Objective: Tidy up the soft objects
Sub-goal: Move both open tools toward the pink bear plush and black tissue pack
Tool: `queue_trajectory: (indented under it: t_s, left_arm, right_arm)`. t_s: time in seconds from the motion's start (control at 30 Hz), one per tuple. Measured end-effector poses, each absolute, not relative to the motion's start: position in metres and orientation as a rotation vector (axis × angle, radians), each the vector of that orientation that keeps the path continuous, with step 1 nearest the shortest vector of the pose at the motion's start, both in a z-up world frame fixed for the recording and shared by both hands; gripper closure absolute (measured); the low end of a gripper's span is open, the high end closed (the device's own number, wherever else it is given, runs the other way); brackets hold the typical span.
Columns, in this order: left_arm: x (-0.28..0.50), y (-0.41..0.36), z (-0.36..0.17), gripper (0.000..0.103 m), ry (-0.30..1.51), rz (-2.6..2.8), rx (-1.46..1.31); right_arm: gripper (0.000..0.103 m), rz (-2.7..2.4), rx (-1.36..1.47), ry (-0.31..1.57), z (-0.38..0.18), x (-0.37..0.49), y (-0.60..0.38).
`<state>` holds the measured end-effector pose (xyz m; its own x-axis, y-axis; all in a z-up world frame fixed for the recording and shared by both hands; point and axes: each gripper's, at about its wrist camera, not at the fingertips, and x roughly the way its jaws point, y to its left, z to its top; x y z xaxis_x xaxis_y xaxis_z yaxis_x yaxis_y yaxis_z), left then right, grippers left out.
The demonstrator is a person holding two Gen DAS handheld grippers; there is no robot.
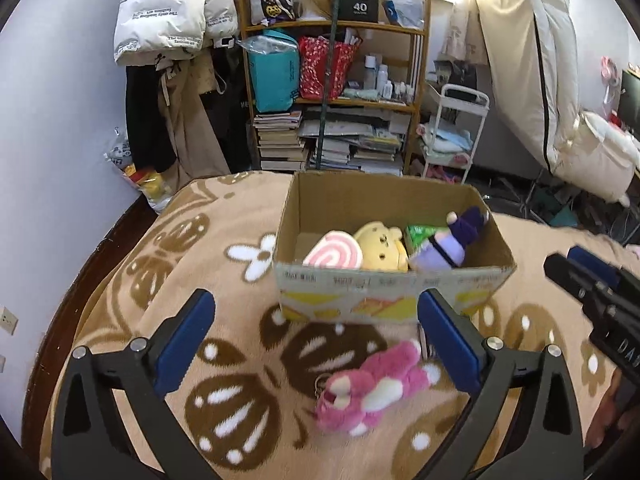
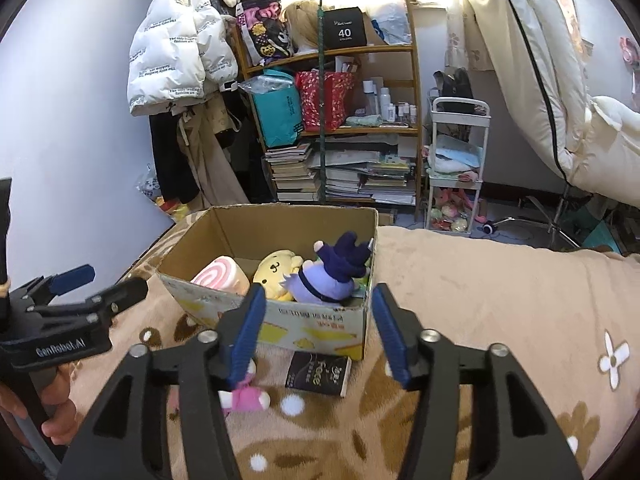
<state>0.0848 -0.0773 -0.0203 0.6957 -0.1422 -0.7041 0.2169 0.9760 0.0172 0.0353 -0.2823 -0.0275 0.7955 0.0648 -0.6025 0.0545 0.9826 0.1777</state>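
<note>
1. Blanket-covered bed (image 1: 132,320): carries everything. Brown-and-cream fleece, with a cardboard box toward the far edge and loose items on the near side of it.
2. Cardboard box (image 1: 384,292): open-topped, upright, already partly filled. Free room visible at its left end and along the far wall.
3. Left gripper (image 1: 316,344): spread wide and pinching nothing, hanging over the blanket just in front of the box, the pink plush between its blue pads but untouched.
4. Right gripper (image 2: 318,332): likewise spread and empty, aimed at the box's near right corner.
5. Packed so far, left to right along the near wall of the box: pink swirl cushion (image 1: 334,256), yellow bear plush (image 1: 382,246), purple doll (image 1: 452,240) leaning on the right wall, with a green packet (image 1: 420,236) half buried beneath it. Judged the finished share of the work.
6. Pink plush (image 1: 368,388): lying on its side on the blanket, close before the box's near wall, with a key ring at its head. Judged the one soft item left to go in.
7. Dark tissue pack (image 2: 318,372): flat on the blanket, just beside the box's near right corner. Cannot tell whether meant for the box.
8. Overall: mostly done; one pick and drop apparently remaining.
</note>
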Motion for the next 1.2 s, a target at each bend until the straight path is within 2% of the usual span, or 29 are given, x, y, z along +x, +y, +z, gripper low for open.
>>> queue_trajectory:
  t_s: [0.07,0.1,0.23,0.3,1.2]
  left_arm:
    - [0.079,-0.08,-0.024,0.003,0.797,-0.213,0.13]
    - [0.077,-0.082,-0.027,0.003,0.81,-0.212,0.146]
    - [0.066,-0.081,-0.035,0.003,0.838,-0.213,0.151]
    - [0.064,-0.079,-0.039,0.003,0.86,-0.218,0.135]
    - [0.088,-0.071,-0.101,0.003,1.074,-0.199,0.086]
  right_arm:
    - [0.037,0.0,0.187,0.653,-0.026,0.032,-0.281]
    - [0.03,-0.003,0.188,0.653,-0.025,0.031,-0.281]
    - [0.014,-0.025,0.179,0.652,-0.026,0.024,-0.278]
    - [0.002,-0.026,0.181,0.654,-0.028,0.02,-0.277]
    - [0.0,-0.049,0.219,0.794,-0.094,0.034,-0.284]
